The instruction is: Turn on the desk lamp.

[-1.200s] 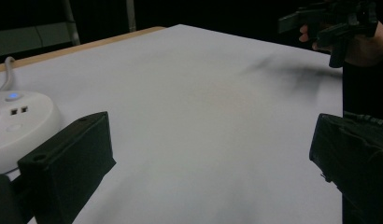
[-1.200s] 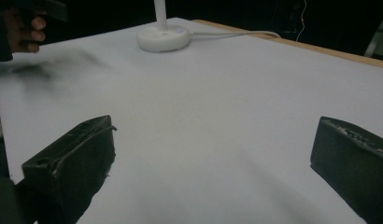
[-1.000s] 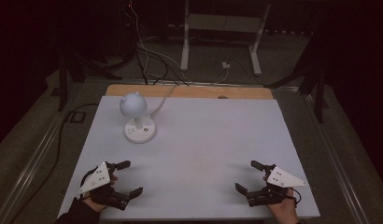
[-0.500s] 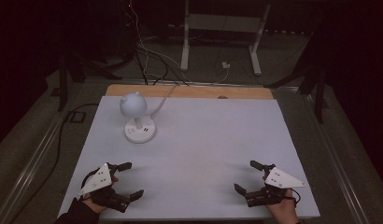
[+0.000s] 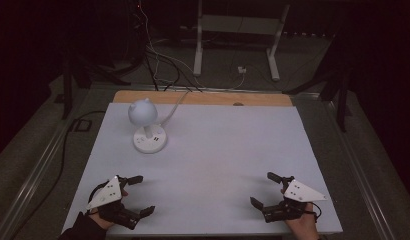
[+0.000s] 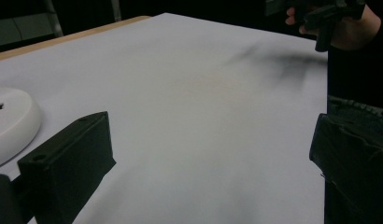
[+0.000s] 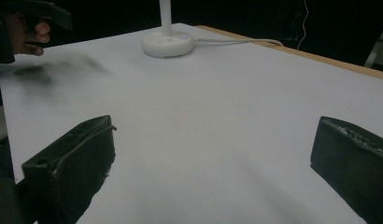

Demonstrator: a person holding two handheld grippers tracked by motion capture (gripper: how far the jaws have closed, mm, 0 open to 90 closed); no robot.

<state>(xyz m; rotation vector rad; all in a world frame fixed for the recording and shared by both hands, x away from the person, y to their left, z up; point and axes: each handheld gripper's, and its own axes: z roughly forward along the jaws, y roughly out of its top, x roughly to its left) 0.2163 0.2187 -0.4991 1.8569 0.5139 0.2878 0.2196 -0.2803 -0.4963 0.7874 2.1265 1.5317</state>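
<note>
While both grippers rest low near the front edge of the pale white surface [image 5: 218, 165], nothing is yet in hand, so this looks like the starting stance before any reach. At the front left corner the left gripper [image 5: 137, 196] has its jaws spread wide with only bare surface between them; at the front right corner the right gripper [image 5: 263, 189] is likewise released and holds nothing. A small white desk lamp with a round head and a disc-shaped plastic base [image 5: 149, 134] stands upright toward the back left corner, well apart from both grippers, its white cable [image 5: 174, 106] trailing off over the wooden back edge. From the right gripper view the lamp's base [image 7: 167, 44] sits far ahead and to the left. As the lamp lies on the left gripper's side, the next move probably calls for that gripper to travel forward toward it, jaws kept wide and lined up with the base or stem, minding the cable.
</note>
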